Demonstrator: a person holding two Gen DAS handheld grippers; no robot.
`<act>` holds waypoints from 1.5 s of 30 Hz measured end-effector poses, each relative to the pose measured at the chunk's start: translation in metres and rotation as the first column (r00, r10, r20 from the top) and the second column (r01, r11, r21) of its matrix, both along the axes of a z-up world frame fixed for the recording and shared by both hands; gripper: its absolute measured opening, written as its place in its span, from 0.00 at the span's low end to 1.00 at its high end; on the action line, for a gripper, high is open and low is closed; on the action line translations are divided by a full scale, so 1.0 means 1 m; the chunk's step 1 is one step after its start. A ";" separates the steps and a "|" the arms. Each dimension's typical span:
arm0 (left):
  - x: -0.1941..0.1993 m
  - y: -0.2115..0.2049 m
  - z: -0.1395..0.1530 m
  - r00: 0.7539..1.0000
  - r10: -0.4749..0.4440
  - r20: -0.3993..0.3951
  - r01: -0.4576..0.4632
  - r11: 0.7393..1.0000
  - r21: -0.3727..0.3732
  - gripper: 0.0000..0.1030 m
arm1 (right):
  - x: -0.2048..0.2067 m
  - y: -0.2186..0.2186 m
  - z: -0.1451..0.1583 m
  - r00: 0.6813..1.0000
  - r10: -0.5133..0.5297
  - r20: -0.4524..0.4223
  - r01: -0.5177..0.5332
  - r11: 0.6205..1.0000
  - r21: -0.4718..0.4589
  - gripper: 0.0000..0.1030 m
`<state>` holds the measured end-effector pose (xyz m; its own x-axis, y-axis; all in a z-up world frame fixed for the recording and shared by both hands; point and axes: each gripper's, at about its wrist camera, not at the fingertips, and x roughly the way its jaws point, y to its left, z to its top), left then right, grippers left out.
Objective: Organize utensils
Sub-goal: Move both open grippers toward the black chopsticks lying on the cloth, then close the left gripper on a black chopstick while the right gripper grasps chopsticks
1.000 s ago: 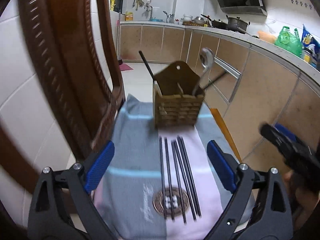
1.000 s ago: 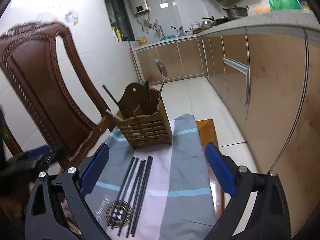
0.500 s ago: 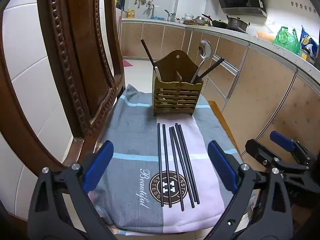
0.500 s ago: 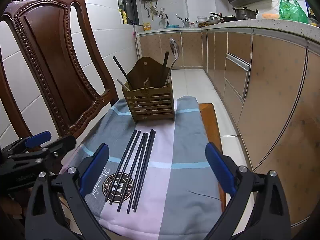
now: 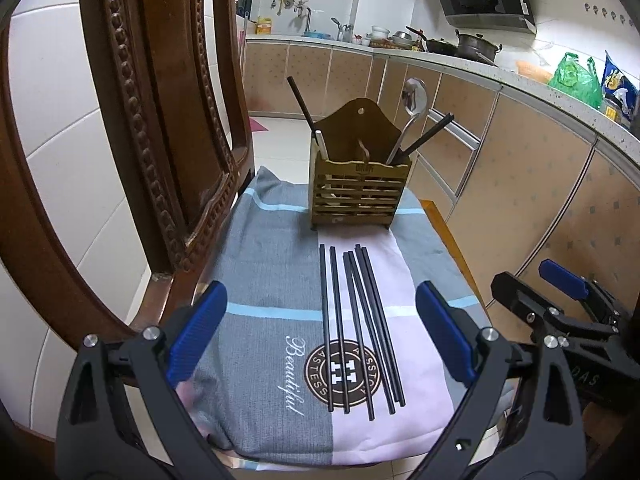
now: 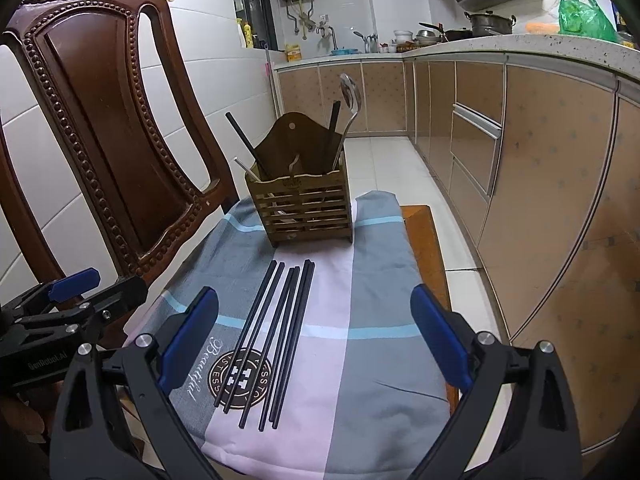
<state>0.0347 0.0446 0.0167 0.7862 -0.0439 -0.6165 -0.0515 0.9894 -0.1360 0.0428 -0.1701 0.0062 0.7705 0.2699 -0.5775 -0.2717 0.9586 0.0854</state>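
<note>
Both grippers hang over the near edge of the cloth [image 5: 260, 264], and both are spread wide: the left gripper [image 5: 320, 336] and the right gripper [image 6: 314, 332] each hold nothing. Black chopsticks [image 5: 360, 324], six by my count though they overlap, lie side by side before the wooden holder [image 5: 358, 196], which holds a spoon [image 5: 414, 96] upright.
</note>
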 end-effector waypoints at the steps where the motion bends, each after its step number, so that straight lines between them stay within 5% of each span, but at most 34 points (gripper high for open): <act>1: 0.001 0.000 0.000 1.000 -0.002 -0.002 0.002 1.000 -0.001 0.91 | 0.000 0.000 0.000 1.000 0.000 0.000 0.000 1.000 -0.001 0.92; 20: 0.034 -0.003 -0.033 0.997 -0.007 -0.080 0.008 1.000 0.015 0.91 | 0.022 -0.006 -0.020 1.000 -0.021 -0.004 0.021 0.999 -0.032 0.92; 23: 0.055 0.000 -0.049 0.993 0.001 -0.115 0.002 1.000 0.025 0.89 | 0.036 -0.005 -0.033 0.999 -0.025 -0.028 0.023 0.999 -0.046 0.92; 25: 0.071 0.000 -0.058 0.988 -0.002 -0.155 0.008 0.999 0.036 0.76 | 0.049 -0.004 -0.044 0.998 -0.035 -0.054 0.032 0.998 -0.059 0.91; 37: 0.178 0.008 -0.111 0.957 0.024 -0.290 -0.005 0.998 0.067 0.70 | 0.149 0.034 -0.104 0.982 -0.084 -0.171 0.059 0.987 -0.148 0.90; 45: 0.213 0.014 -0.136 0.936 0.011 -0.352 0.005 0.999 0.046 0.70 | 0.168 0.047 -0.120 0.976 -0.102 -0.191 0.058 0.974 -0.220 0.90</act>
<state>0.2473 0.0585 -0.1190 0.5184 -0.0073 -0.8551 -0.0911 0.9938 -0.0638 0.2106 -0.1230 -0.1143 0.6473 0.0666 -0.7593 -0.1918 0.9784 -0.0777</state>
